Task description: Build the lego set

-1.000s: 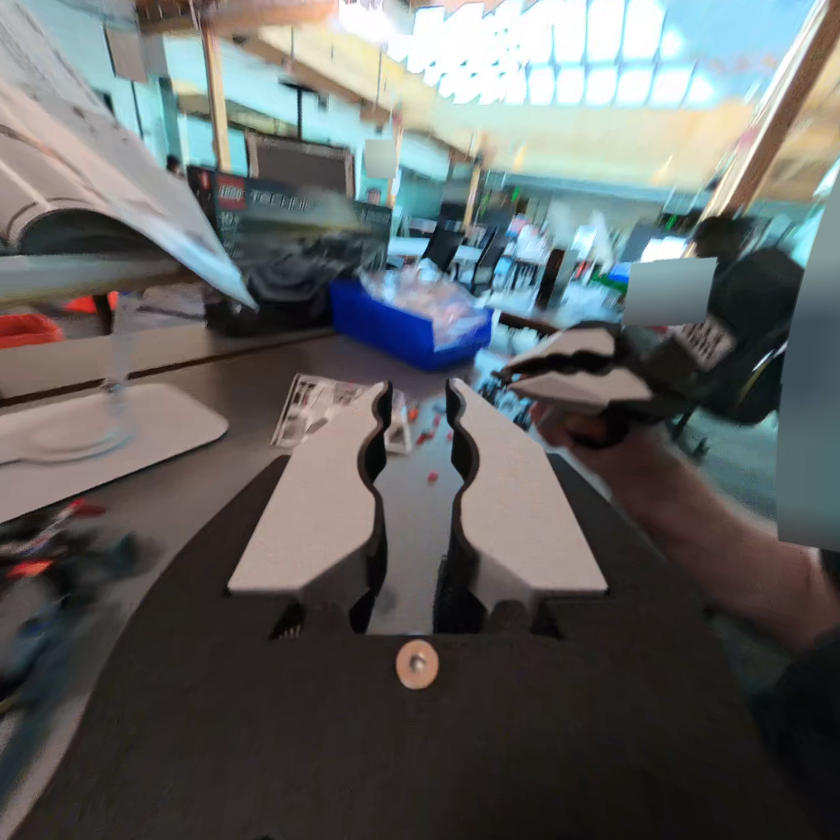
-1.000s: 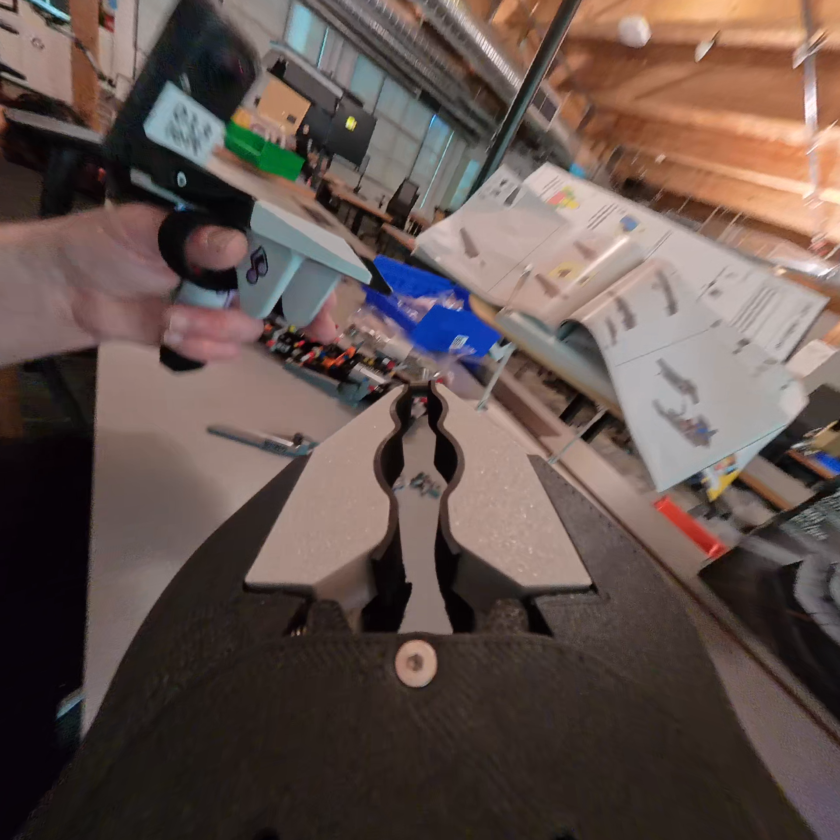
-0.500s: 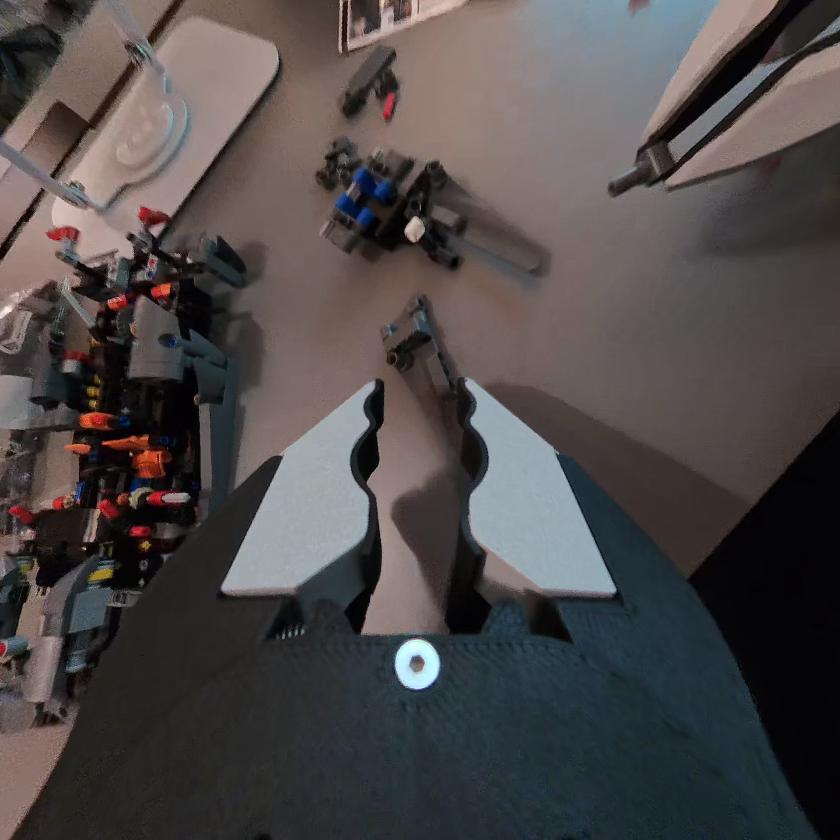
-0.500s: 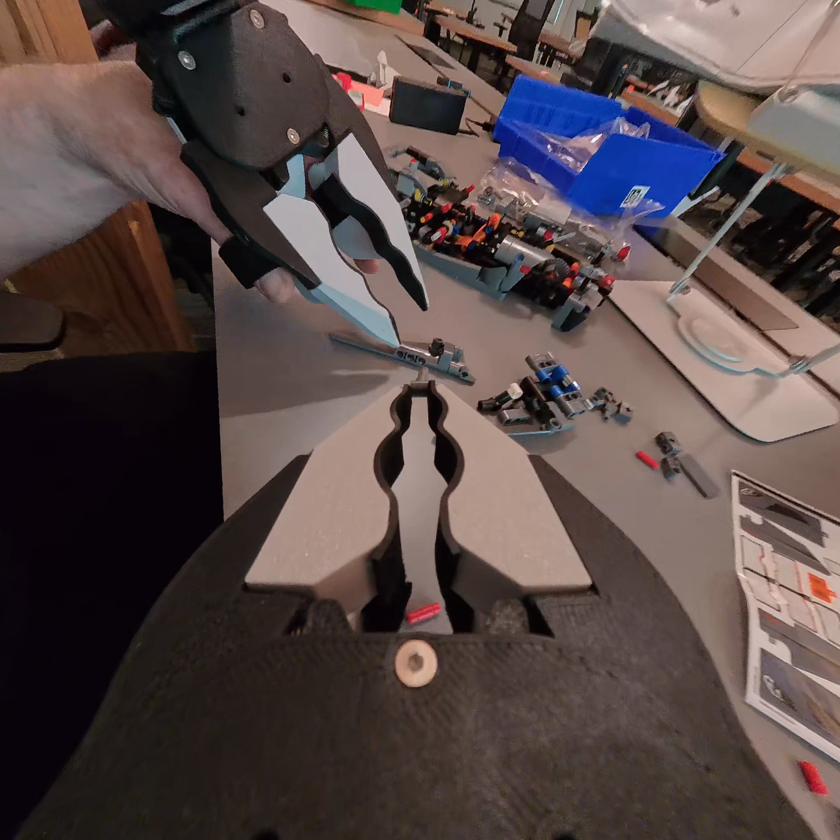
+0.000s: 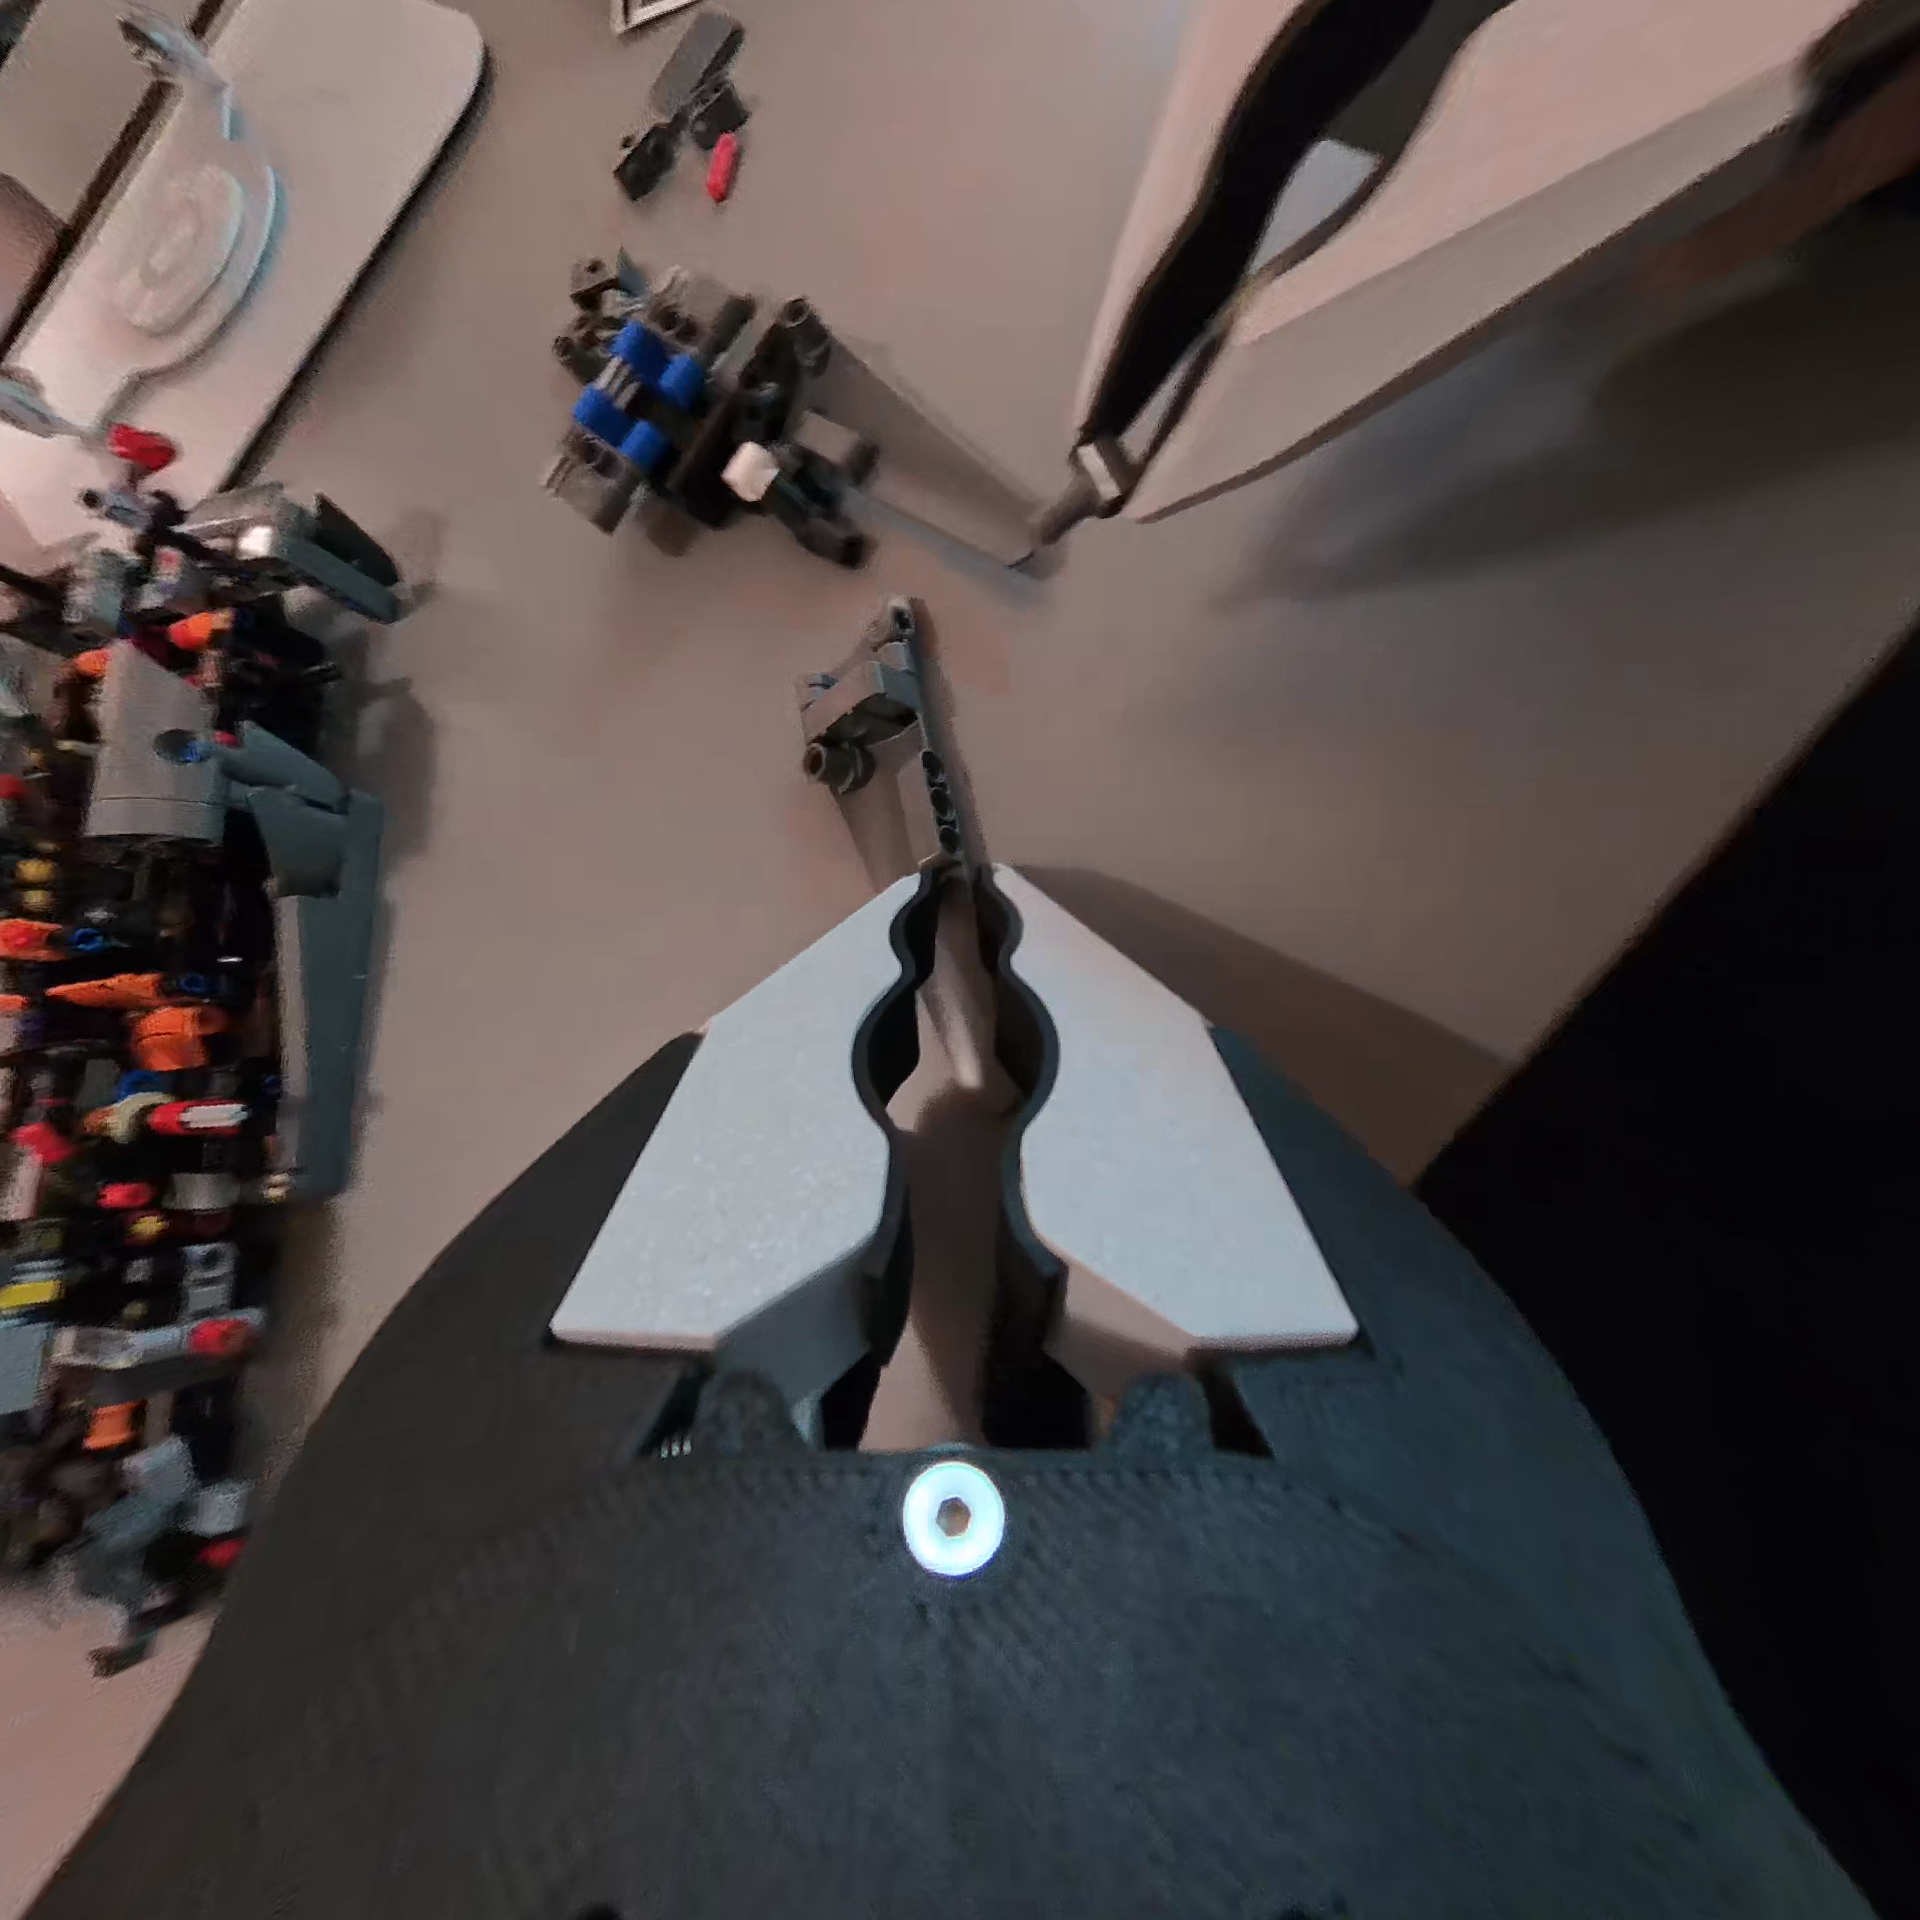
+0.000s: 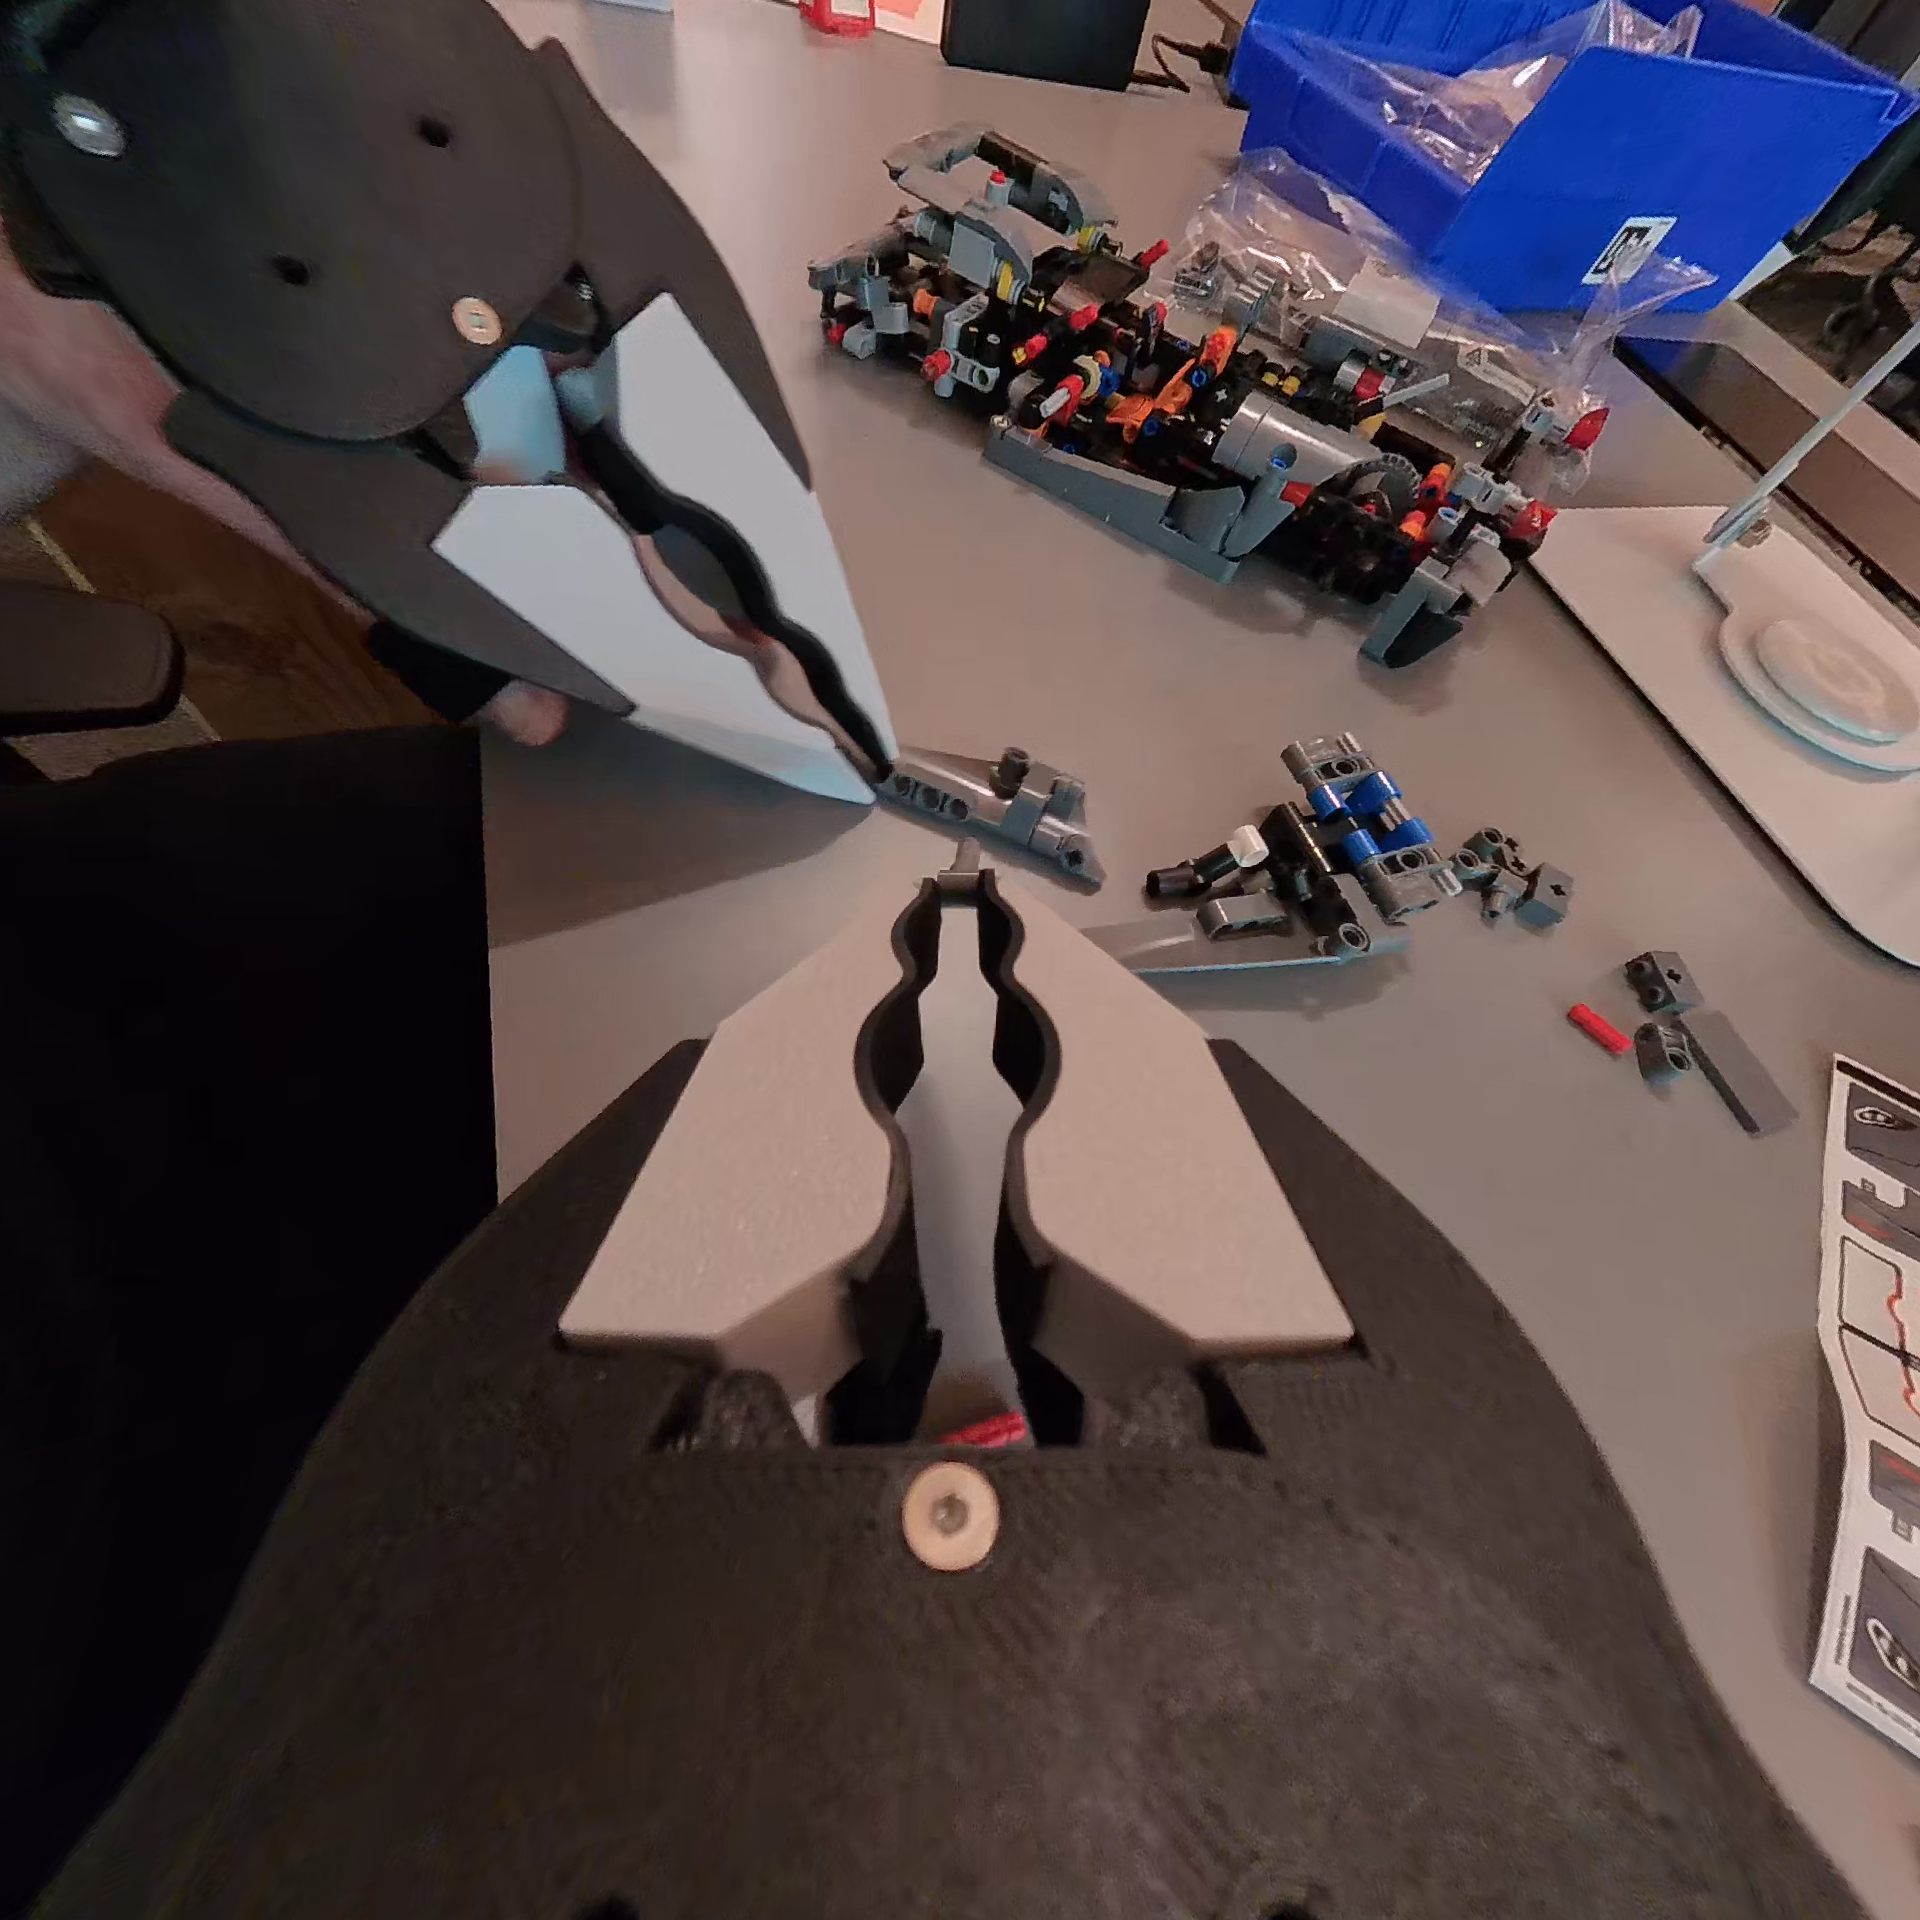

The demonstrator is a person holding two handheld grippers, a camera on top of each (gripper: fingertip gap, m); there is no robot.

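Two hand-held grippers meet over one small grey piece on the bench. The left hand-held gripper is pinched shut on the near end of that piece, which still lies flat on the bench. The piece's long side runs straight out from the left tips, away across the bench. The right hand-held gripper is closed on a tiny grey pin, and the pin's tip points at the piece from just beside it, not touching. The left gripper is the nearer one; I think the pin has to go into a hole in the piece next. Near it lies a blue and black clump, and farther off the big model and a blue bin. The bench is smooth and grey, in a big workshop room.
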